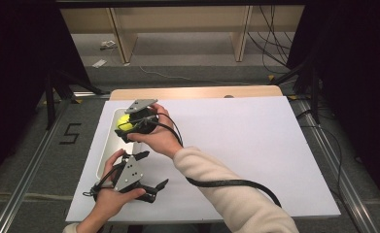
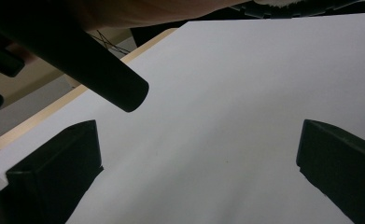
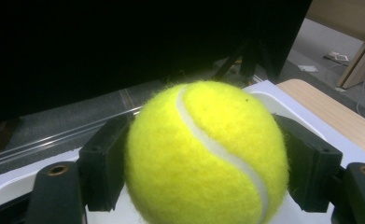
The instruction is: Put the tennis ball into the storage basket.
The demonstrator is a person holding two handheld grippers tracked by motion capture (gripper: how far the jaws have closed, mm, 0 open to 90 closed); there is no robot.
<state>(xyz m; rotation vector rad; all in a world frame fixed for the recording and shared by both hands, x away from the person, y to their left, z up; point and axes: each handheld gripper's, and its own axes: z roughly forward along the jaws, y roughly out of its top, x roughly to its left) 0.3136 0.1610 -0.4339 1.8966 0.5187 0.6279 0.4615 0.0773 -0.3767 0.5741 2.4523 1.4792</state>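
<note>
Your right gripper (image 1: 129,127) pinches the tennis ball (image 1: 124,121) at upper left of the high view, above the white tray (image 1: 103,154). Lower it inside the rim before releasing. Left gripper (image 1: 151,171), jaws spread, idles over the worktop (image 1: 255,136).

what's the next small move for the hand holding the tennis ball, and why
Probably lower it a little and open the jaws. The right hand-held gripper is clamped on the tennis ball and hangs over the white tray at the table's left edge. The left hand-held gripper sits open over the white sheet, out of the way.
</note>
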